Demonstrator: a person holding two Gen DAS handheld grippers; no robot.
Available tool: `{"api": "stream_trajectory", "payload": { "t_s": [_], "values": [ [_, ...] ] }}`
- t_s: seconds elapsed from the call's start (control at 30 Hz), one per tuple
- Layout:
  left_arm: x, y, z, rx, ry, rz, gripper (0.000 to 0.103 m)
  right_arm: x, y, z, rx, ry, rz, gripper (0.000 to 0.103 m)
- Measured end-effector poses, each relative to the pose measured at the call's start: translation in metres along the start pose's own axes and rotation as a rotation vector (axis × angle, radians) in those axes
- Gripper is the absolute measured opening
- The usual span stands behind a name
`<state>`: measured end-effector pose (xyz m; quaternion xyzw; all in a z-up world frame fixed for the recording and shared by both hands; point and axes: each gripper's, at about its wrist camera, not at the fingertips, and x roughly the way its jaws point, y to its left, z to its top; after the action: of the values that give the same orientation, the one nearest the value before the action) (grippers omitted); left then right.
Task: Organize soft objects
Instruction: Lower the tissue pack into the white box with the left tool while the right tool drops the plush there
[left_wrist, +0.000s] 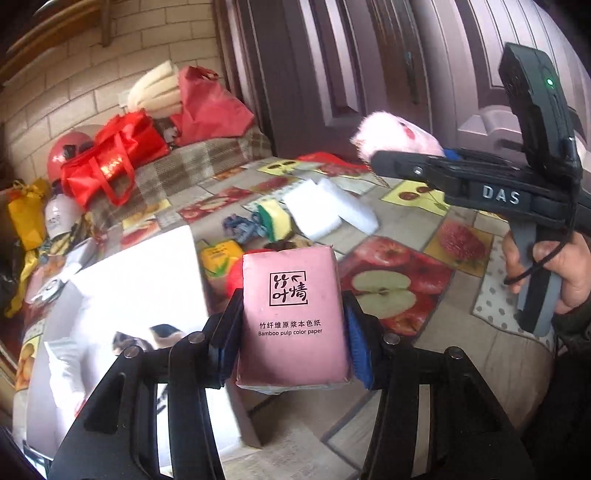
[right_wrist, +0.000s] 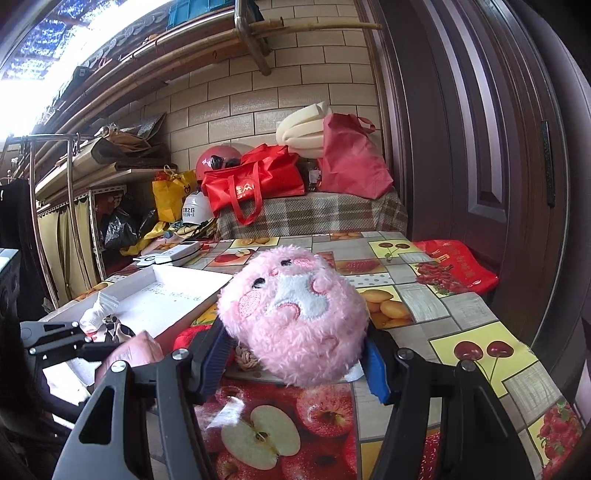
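Note:
A pink tissue pack (left_wrist: 295, 350) printed "Bamboo pulp color paper" is clamped between the blue pads of my left gripper (left_wrist: 293, 302), held upright above the fruit-patterned tablecloth (left_wrist: 388, 295). To its left lies a white open box (left_wrist: 140, 295) with white cloth items inside. My right gripper (right_wrist: 297, 336) is shut on a fluffy pink plush toy (right_wrist: 295, 310) and holds it above the table; in the left wrist view the plush (left_wrist: 395, 138) pokes past that gripper's black fingers (left_wrist: 388, 160). Two white sponges (left_wrist: 325, 210), a yellow-green sponge (left_wrist: 275, 218) and a blue knitted piece (left_wrist: 240, 227) lie mid-table.
A dark wooden door (right_wrist: 480, 147) runs along the right side. Red bags (right_wrist: 255, 184), a red helmet (right_wrist: 218, 158) and foam pieces (right_wrist: 306, 129) pile on a plaid-covered bench behind the table. A red plastic bag (right_wrist: 454, 266) lies at the table's far right edge. A person's hand (left_wrist: 565, 273) grips the right tool.

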<state>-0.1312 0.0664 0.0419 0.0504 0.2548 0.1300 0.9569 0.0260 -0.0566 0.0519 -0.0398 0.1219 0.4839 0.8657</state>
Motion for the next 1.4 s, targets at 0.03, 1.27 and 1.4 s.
{"api": "stream_trajectory", "payload": {
  "t_s": [0.03,1.27,1.4],
  "values": [
    [-0.003,0.007,-0.001,-0.015,-0.016,0.024,0.05,-0.001,0.003,0.0,-0.007,-0.002,0.0,0.063],
    [-0.042,0.184,-0.058,-0.382,-0.054,0.342,0.051,0.071,0.182,-0.021,-0.285,0.283,0.438,0.062],
    [-0.042,0.183,-0.058,-0.383,-0.053,0.342,0.051,0.092,0.188,-0.026,-0.293,0.389,0.464,0.062]
  ]
}}
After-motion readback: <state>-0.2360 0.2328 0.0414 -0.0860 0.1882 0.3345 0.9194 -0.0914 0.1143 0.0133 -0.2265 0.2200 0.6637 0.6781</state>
